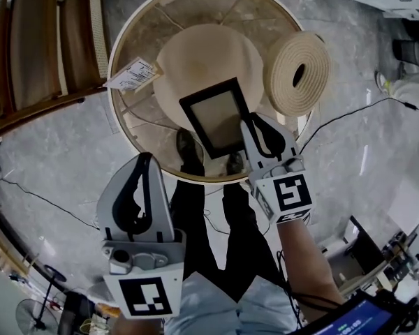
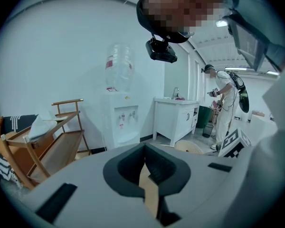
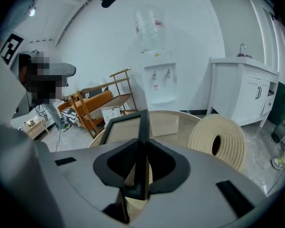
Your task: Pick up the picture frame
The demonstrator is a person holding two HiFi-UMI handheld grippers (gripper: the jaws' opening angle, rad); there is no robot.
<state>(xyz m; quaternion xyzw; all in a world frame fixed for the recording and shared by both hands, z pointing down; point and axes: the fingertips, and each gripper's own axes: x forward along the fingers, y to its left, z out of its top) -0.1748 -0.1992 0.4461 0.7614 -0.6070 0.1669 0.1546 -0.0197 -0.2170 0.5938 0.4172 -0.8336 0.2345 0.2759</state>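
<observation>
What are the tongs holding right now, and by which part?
The right tongs clamp the picture frame by its black side bar; the left tongs hold nothing.

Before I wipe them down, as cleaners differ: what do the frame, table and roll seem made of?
Frame: matte black, painted wood or plastic; greyish pane, maybe glass.
Table: clear glass top, shoes show through it; pale rim, perhaps wood.
Roll: cream, ribbed in rings, likely coiled rope or foam.
</observation>
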